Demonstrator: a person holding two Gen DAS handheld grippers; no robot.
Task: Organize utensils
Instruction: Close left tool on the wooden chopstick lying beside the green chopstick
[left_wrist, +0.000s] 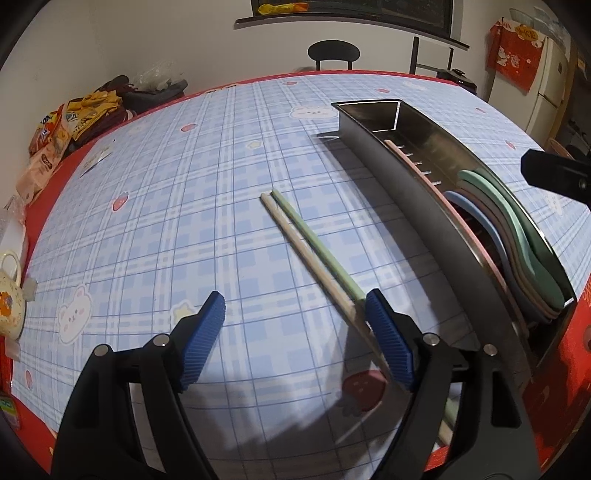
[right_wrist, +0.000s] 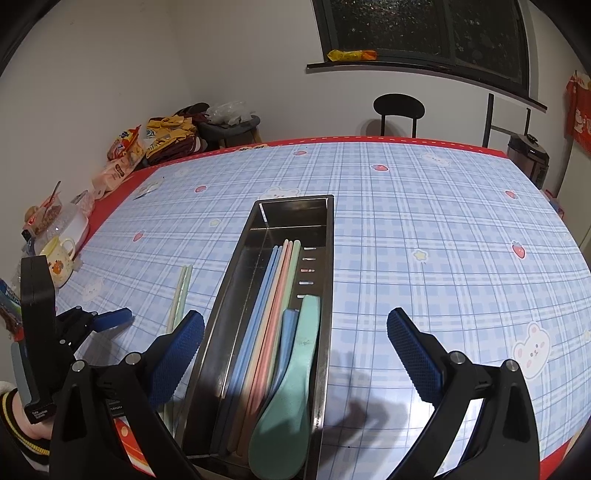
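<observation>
snacks (right_wrist: 125, 151) and a mug (right_wrist: 61, 258) crowd the left edge of a blue plaid tablecloth (right_wrist: 424, 229). left gripper (left_wrist: 295, 314), fingers spread and empty, sits over two chopsticks (left_wrist: 306, 236). steel tray (right_wrist: 291, 214) holds pastel utensils; right gripper (right_wrist: 295, 328) straddles it, released. chair (right_wrist: 399, 107), dark window (right_wrist: 424, 29) behind.

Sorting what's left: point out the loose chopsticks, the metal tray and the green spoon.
loose chopsticks (left_wrist: 314, 254), left wrist view, mid-shafts.
metal tray (right_wrist: 236, 288), right wrist view, left wall.
green spoon (right_wrist: 286, 413), right wrist view, bowl.
</observation>
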